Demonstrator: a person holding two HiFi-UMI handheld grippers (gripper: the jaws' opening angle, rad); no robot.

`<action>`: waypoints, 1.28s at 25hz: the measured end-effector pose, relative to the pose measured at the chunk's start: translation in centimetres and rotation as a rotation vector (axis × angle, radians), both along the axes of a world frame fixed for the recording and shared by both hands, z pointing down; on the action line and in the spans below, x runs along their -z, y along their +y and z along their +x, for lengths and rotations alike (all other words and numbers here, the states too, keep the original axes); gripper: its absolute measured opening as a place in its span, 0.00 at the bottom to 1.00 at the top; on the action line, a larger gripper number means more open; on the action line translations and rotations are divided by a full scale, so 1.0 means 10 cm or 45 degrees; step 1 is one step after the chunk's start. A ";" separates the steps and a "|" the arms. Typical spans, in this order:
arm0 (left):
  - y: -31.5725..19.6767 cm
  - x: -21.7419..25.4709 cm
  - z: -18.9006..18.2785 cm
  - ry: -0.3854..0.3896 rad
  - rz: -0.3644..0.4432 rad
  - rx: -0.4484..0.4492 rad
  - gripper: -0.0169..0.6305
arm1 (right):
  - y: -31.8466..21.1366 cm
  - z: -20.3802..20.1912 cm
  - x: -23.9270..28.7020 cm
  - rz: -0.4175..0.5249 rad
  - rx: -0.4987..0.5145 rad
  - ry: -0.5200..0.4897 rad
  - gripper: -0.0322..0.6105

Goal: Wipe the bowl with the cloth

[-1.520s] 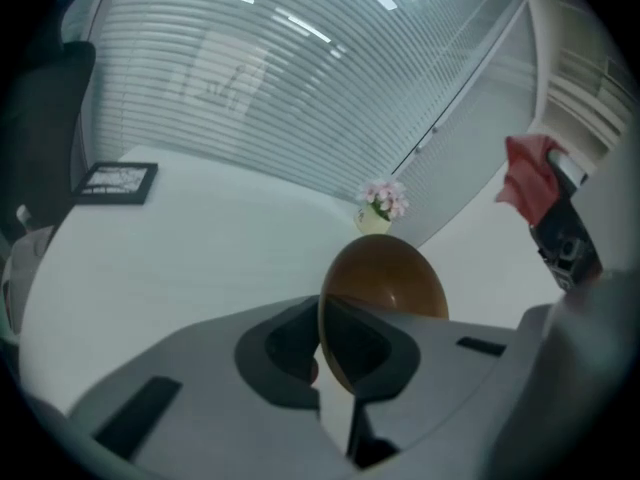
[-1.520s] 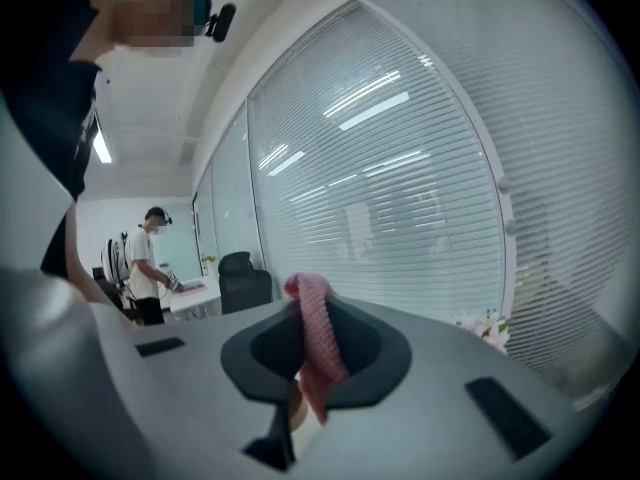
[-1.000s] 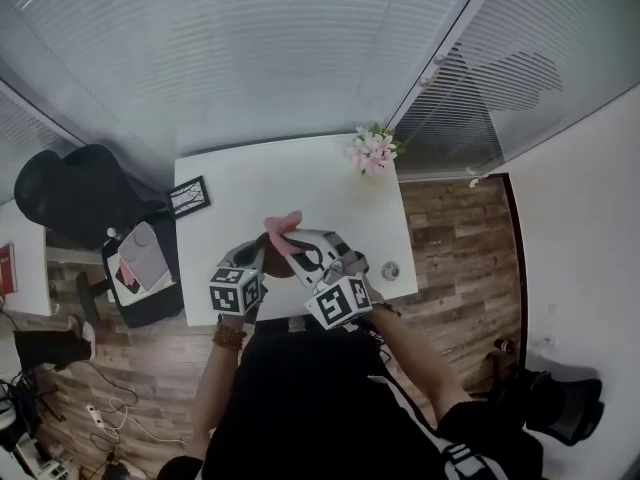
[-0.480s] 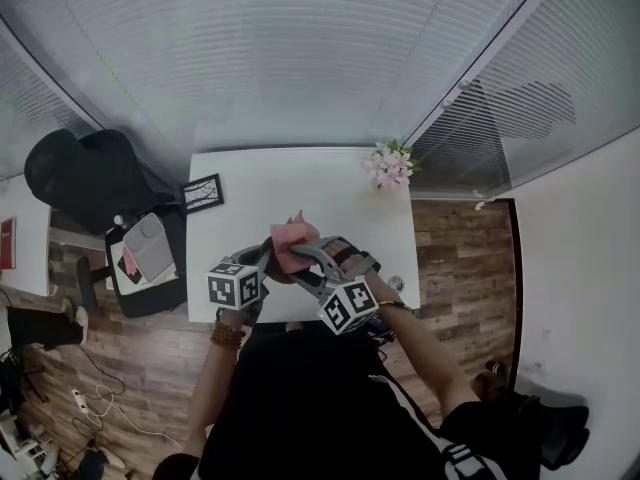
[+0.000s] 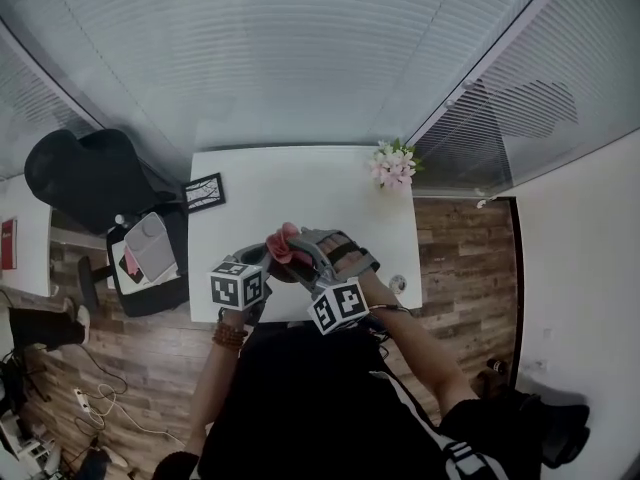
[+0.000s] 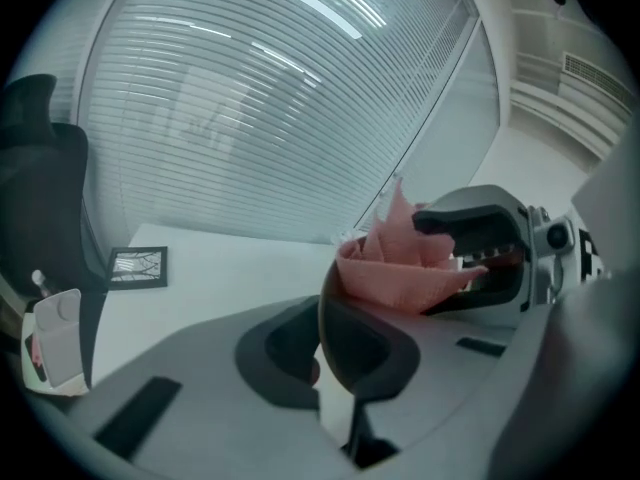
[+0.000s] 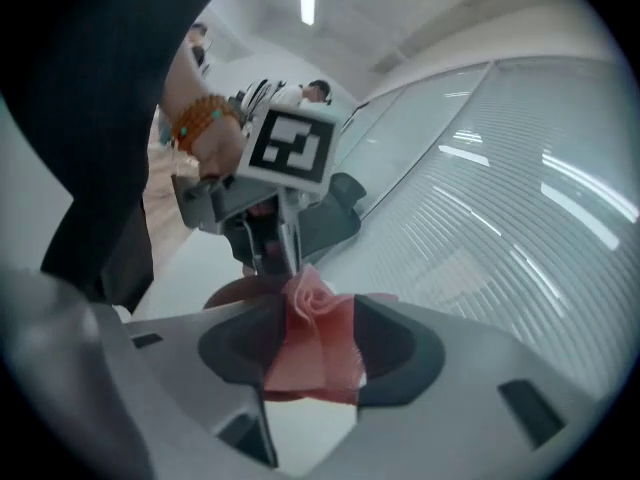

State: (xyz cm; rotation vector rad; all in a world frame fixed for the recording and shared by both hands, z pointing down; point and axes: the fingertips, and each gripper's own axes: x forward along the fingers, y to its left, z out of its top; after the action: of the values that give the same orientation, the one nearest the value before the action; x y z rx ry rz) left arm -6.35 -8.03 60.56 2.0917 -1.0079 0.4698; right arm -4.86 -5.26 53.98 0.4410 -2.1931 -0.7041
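Pink cloth [image 7: 312, 340] is bunched up inside the reddish-brown bowl [image 7: 232, 293], and that's all the bowl holds. The bowl is up off the white table [image 5: 300, 183], over its near edge. The left gripper [image 6: 335, 356] is clamped tight on the bowl's rim. The right gripper [image 7: 316, 346] is right over the bowl, its jaws opening, with the cloth standing loosely between them. Pink flowers [image 5: 393, 164] sit at the far corner.

No legible txt, no labels, brands or nos. readable
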 end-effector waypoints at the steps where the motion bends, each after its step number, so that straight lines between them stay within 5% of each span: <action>1: 0.00 0.02 0.01 -0.001 0.007 -0.006 0.05 | -0.04 0.01 -0.06 0.059 -0.009 0.073 0.38; 6: -0.01 0.06 0.03 -0.061 0.043 -0.042 0.05 | -0.29 0.10 -0.07 0.214 -0.141 0.157 0.38; 9: -0.04 0.08 0.04 -0.056 0.054 -0.034 0.05 | -0.33 0.12 -0.07 0.189 -0.171 0.119 0.16; 13: -0.09 0.02 0.01 -0.051 0.037 -0.018 0.05 | -0.33 0.12 0.13 0.170 -0.213 -0.048 0.10; 19: -0.07 0.00 -0.06 -0.085 0.050 -0.035 0.05 | -0.49 0.16 0.16 -0.066 -0.399 -0.242 0.11; 22: -0.03 -0.04 0.01 -0.075 0.037 -0.043 0.05 | -0.56 0.27 0.14 -0.085 -0.476 -0.246 0.23; 24: 0.00 -0.07 0.03 -0.050 0.015 -0.052 0.05 | -0.56 0.28 0.21 0.032 -0.460 -0.193 0.32; 27: 0.03 -0.07 -0.01 -0.044 0.005 -0.061 0.05 | -0.42 0.12 0.18 0.206 -0.280 -0.072 0.19; 29: 0.03 -0.06 0.01 -0.053 0.014 -0.071 0.05 | -0.31 0.07 0.03 0.093 -0.208 -0.053 0.18; 32: 0.03 -0.05 0.02 -0.061 0.019 -0.086 0.05 | -0.33 0.12 0.03 -0.023 -0.277 -0.108 0.18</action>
State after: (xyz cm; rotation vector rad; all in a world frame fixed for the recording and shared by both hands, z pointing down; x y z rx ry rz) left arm -6.16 -7.69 61.11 2.1418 -0.9731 0.5503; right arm -3.69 -8.51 53.69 0.6995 -2.1860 -0.5562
